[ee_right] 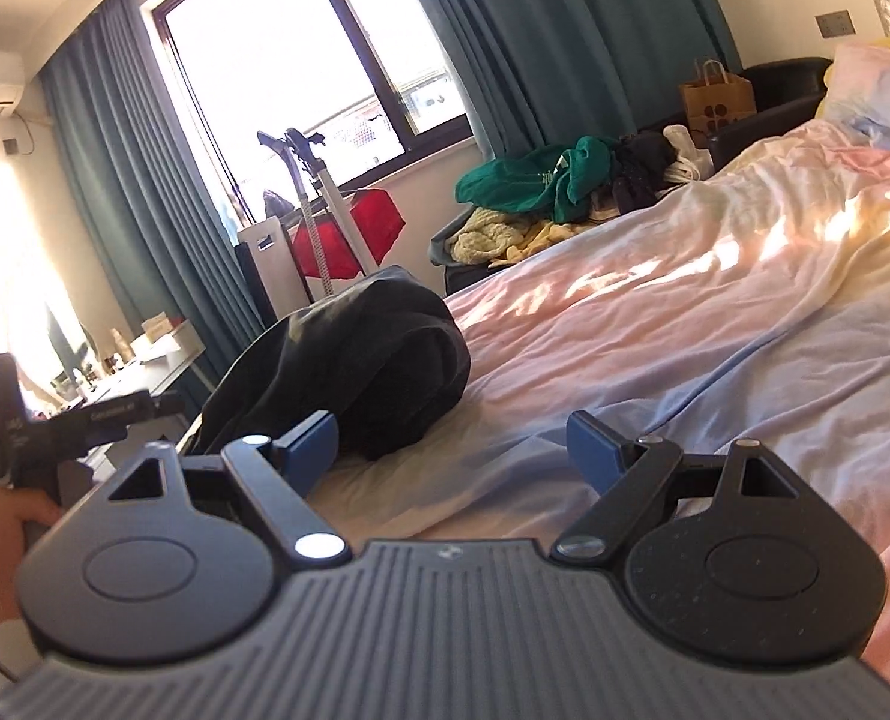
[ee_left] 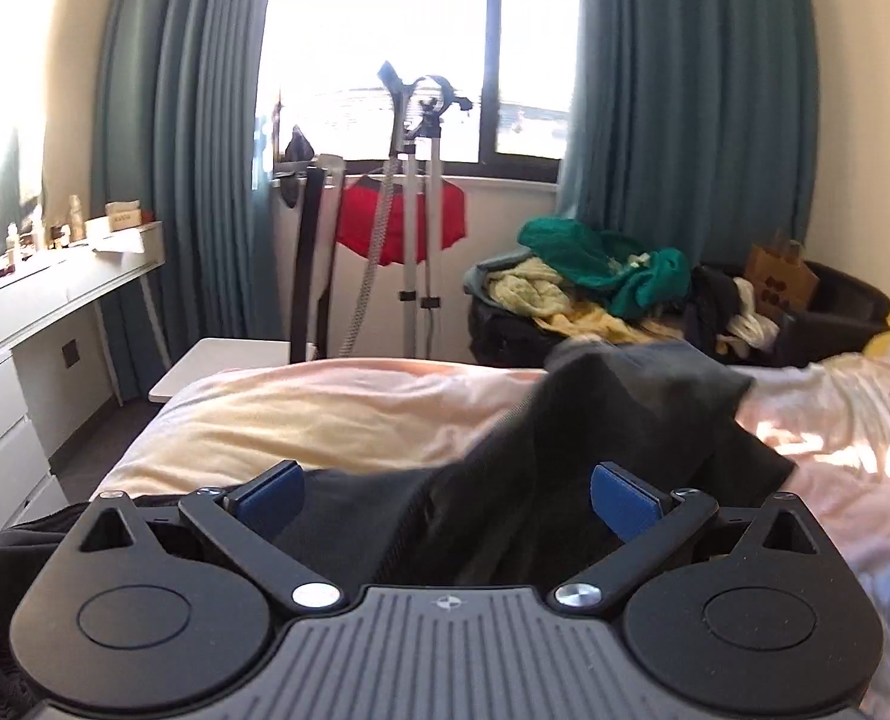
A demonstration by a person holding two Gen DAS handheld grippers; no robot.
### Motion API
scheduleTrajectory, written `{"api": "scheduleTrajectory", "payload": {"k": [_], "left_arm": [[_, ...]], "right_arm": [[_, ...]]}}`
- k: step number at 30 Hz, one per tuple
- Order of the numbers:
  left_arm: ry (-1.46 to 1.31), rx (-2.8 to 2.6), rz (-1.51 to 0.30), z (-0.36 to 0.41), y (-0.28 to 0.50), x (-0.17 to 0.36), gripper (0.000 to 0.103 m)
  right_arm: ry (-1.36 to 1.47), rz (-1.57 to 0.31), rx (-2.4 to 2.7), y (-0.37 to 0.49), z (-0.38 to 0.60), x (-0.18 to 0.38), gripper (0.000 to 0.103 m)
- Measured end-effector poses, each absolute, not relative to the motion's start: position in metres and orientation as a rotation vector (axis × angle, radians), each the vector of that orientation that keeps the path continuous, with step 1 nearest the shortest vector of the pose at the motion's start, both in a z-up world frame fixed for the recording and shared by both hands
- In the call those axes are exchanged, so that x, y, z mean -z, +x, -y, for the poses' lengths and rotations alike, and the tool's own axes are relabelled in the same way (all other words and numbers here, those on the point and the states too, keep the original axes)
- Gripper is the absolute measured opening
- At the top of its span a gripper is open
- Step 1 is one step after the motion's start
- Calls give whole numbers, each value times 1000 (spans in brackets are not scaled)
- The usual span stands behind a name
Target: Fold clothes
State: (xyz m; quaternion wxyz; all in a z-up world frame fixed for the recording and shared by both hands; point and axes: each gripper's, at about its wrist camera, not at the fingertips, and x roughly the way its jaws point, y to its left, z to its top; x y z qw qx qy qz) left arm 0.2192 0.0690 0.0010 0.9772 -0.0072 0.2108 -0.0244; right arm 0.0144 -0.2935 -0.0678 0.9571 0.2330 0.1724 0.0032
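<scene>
A dark grey-black garment (ee_left: 613, 420) lies bunched on the bed's pale sheet (ee_left: 324, 414). In the left wrist view it spreads between and in front of my left gripper (ee_left: 445, 501), whose blue pads (ee_left: 622, 504) stand wide apart over the cloth without pinching it. In the right wrist view the same garment (ee_right: 372, 360) forms a rounded heap just left of and beyond my right gripper (ee_right: 454, 450). That gripper is open above bare sheet (ee_right: 655, 324), its left pad (ee_right: 312, 447) close to the heap. The other handheld gripper (ee_right: 54, 426) shows at the far left, gripped by a hand (ee_right: 0, 540).
A pile of green, yellow and dark clothes (ee_left: 601, 282) sits past the bed's far side, by a black armchair (ee_left: 829, 312) with a paper bag (ee_left: 784, 273). A garment steamer stand (ee_left: 414, 228), red cloth (ee_left: 396, 222) and white desk (ee_left: 54, 300) stand near the window.
</scene>
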Motion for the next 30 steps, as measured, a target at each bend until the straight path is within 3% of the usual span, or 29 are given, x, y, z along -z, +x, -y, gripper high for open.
{"api": "scheduleTrajectory", "payload": {"k": [3, 11, 17, 19, 20, 21, 23, 30], "left_arm": [[-28, -10, -426, -77, 262, 5, 100], [11, 14, -648, -93, 339, 59, 86], [162, 166, -699, -64, 330, 80, 89], [265, 158, -725, -52, 327, 89, 76], [310, 142, -739, -47, 325, 93, 54], [343, 117, -734, -43, 321, 94, 42], [362, 104, -693, -38, 302, 86, 27], [362, 216, -550, -36, 170, 42, 18]], "right_arm": [[500, -399, 2, 30, 300, 82, 85], [410, -481, 15, 66, 287, 110, 85], [466, -553, 2, 80, 288, 126, 85], [462, -555, 11, 78, 288, 125, 85], [446, -544, 16, 76, 286, 123, 85], [429, -533, 21, 73, 285, 121, 85], [408, -515, 29, 69, 283, 118, 85], [376, -486, 41, 63, 280, 112, 85]]}}
